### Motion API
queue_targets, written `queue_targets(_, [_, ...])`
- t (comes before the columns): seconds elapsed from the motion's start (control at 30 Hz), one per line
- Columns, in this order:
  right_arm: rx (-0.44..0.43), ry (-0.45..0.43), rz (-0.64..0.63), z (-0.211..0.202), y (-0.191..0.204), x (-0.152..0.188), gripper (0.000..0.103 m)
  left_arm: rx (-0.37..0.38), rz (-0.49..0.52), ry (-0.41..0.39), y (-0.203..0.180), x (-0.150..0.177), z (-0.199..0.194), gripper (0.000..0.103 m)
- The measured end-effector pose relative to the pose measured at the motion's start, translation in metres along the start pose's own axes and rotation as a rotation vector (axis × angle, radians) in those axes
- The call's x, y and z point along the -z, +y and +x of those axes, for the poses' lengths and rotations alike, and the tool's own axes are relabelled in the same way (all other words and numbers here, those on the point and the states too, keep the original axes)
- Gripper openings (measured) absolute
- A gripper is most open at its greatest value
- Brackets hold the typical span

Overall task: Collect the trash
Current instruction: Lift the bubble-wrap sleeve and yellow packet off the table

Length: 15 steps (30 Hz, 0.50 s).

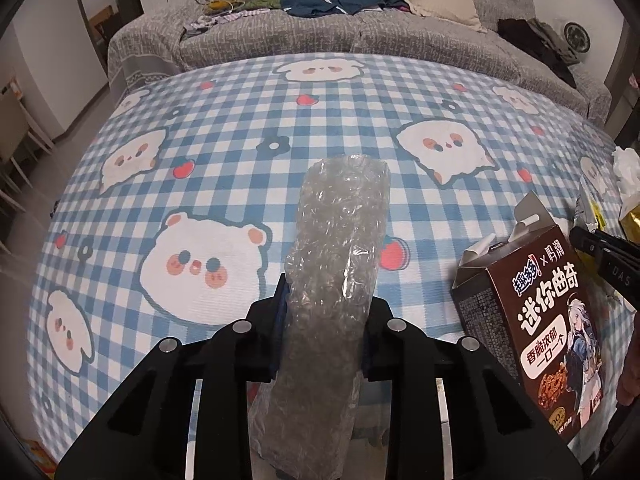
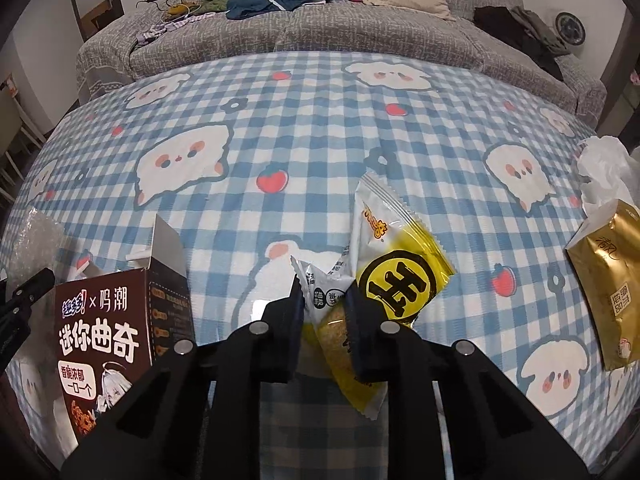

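Observation:
A long roll of clear bubble wrap (image 1: 336, 248) lies lengthwise between the fingers of my left gripper (image 1: 326, 300), whose pads press on its sides. In the right wrist view a yellow and white snack wrapper (image 2: 396, 256) sticks up from between the fingers of my right gripper (image 2: 324, 300), which is shut on its lower part. Both rest over the blue checked tablecloth (image 2: 280, 140). A brown cookie box (image 1: 536, 320), open at the top, stands between the two grippers; it also shows as the cookie box (image 2: 108, 344) at the left of the right wrist view.
A gold tissue pack (image 2: 608, 280) with white tissue (image 2: 604, 172) sticking out lies at the right edge. A grey sofa (image 1: 360, 36) with clothes and a cushion runs behind the table. The right gripper's black body (image 1: 604, 260) shows beside the box.

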State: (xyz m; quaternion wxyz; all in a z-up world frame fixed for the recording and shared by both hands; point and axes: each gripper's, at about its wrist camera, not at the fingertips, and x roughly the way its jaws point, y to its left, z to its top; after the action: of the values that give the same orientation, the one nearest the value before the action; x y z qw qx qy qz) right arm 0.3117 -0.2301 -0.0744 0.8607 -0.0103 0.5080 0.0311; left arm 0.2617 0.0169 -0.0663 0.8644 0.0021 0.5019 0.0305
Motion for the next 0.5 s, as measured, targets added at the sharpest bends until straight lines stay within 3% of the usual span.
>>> queue_targets(0.5, [-0.004, -0.069, -0.006, -0.051, 0.009, 0.02, 0.019, 0.009, -0.017, -0.041, 0.004, 0.021, -0.044, 0.027])
